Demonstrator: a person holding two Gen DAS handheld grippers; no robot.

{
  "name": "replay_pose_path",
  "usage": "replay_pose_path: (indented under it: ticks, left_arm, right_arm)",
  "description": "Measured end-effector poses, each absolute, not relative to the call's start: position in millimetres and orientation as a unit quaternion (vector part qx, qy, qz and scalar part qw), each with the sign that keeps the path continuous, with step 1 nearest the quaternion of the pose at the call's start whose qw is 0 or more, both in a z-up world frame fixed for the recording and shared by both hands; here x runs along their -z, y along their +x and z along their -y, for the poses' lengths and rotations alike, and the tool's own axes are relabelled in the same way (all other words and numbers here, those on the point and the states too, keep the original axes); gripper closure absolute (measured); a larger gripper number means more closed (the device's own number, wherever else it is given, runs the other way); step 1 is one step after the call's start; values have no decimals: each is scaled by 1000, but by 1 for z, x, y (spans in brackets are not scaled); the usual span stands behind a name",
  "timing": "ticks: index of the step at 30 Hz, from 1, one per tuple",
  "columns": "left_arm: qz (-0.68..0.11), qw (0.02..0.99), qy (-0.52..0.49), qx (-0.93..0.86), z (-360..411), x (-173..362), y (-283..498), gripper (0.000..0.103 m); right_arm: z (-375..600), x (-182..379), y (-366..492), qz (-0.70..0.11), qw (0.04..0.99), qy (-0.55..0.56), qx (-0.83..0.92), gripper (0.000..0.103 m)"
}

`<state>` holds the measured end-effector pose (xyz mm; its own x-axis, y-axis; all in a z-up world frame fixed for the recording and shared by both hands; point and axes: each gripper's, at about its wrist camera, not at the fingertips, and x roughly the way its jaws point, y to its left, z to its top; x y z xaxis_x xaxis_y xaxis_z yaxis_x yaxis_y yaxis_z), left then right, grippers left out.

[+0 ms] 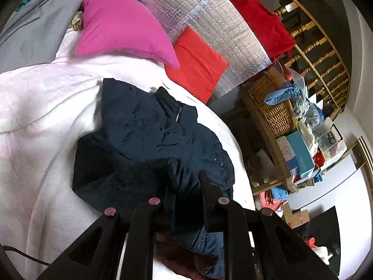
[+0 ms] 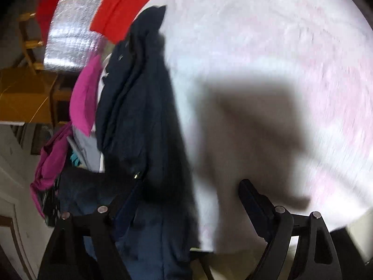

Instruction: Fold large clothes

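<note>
A dark navy jacket [image 1: 149, 135] with a zip and a fleece lining lies crumpled on the white blanket [image 1: 46, 107]. My left gripper [image 1: 186, 186] is shut on a fold of the jacket's near edge, and cloth bunches between its fingers and hangs below them. In the right wrist view the jacket [image 2: 139, 107] runs along the left, over the blanket [image 2: 268, 58]. My right gripper [image 2: 193, 196] has its jaws wide apart; the right finger [image 2: 254, 200] is bare over the blanket, and the left finger is hidden behind the jacket.
A pink pillow [image 1: 121, 23] and a red pillow [image 1: 198, 63] lie at the far end, against silver foil padding [image 1: 221, 23]. A grey garment [image 1: 35, 23] lies far left. A wicker basket [image 1: 275, 107] and cluttered boxes [image 1: 300, 154] stand right of the bed. Pink cloth [image 2: 51, 158] hangs at the left.
</note>
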<state>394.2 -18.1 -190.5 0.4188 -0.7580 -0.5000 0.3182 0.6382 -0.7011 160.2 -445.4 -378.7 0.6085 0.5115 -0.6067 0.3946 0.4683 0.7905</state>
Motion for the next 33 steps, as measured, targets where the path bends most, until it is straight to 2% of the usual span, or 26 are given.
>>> replay_pose_path:
  ticks: [2,4,11,13,14,15,17,20,26,29,33]
  left_arm:
    - [-423,800,-260,335,18,190,395,86]
    - [-426,800,-258,335,17,189,397,86]
    - [-431,802,-240,336,22,185,401,86]
    - [-432,802,-236,338,23,185,402,86]
    - [-432,803,-234,338,22,185,403,86]
    - [-432,803,-233,338,22,184,404,86]
    - [-430,806,-229,335,19,180,406,86]
    - [-421,814,-233,324,10,174,415,86]
    - [-412,820,-273,288,5,178,475,86]
    - [-410,832,-271,257,19,190,516,86]
    - [-427,837,-266,216,37,218,572,86]
  right_arm:
    - [432,381,154,-427,730,531,-56,8]
    - [419,382,151,-428,726,534,-66,8]
    - [384,359,150,-477,764,428,-77,11]
    - [375,366,157,-484,748,442,-104,23]
    - [371,369,163,-486,736,455,-119,42]
    - [367,371,169,-490,732,455,-132,66]
    - [364,359,180,-485,745,438,-138,86]
    - [377,321,196,-437,783,420,-137,89]
    - [441,233,271,-282,861,414,-88,91]
    - [457,223,344,-262,865,422,-70,91]
    - [466,246,446,-266,856,442,-28,91]
